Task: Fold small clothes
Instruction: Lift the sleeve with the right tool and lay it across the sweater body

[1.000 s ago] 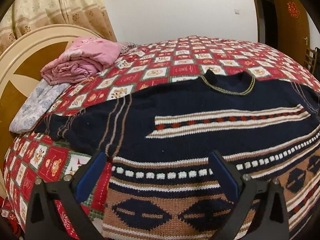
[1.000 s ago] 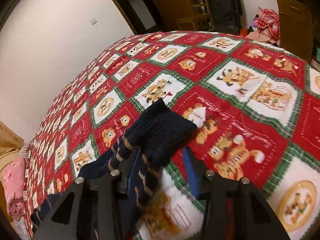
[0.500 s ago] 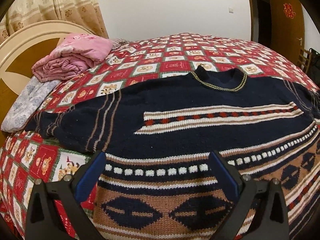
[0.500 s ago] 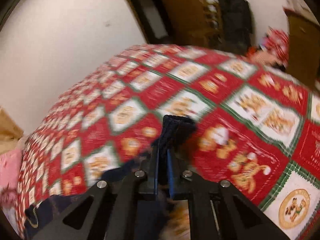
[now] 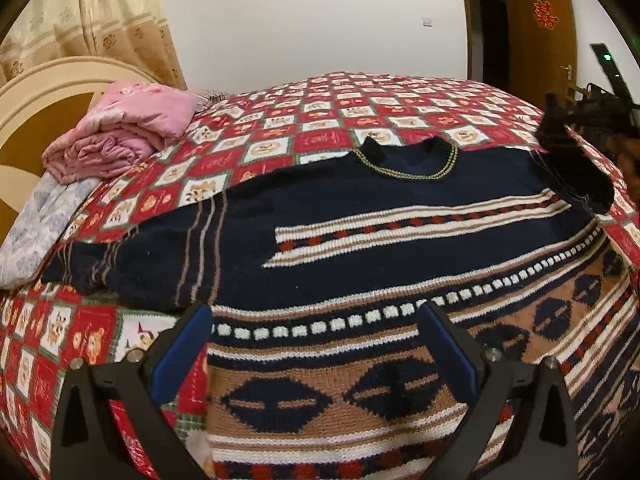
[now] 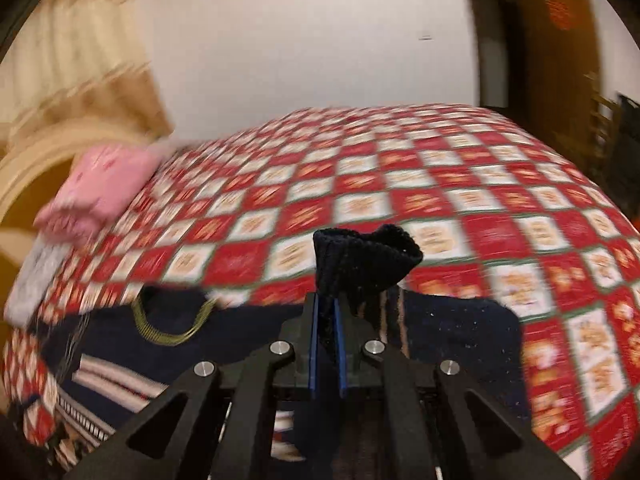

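A navy knitted sweater (image 5: 360, 240) with white, brown and red bands lies flat, front up, on the bed. Its left sleeve (image 5: 120, 264) stretches out to the left. My left gripper (image 5: 316, 320) is open and empty, low over the sweater's bottom hem. My right gripper (image 6: 326, 312) is shut on the cuff of the right sleeve (image 6: 364, 264) and holds it lifted over the sweater's right shoulder. In the left wrist view the raised sleeve (image 5: 572, 168) shows at the right edge. The collar (image 6: 172, 320) shows in the blurred right wrist view.
The bed has a red and white checked quilt (image 5: 360, 104). A folded pink blanket (image 5: 120, 136) and a pale grey cloth (image 5: 36, 224) lie by the wooden headboard (image 5: 24, 96) at the left. A brown door (image 5: 540, 32) stands at the back right.
My right gripper has closed on the right sleeve cuff, lifted it and swung it left over the sweater. My left gripper has stayed open over the hem.
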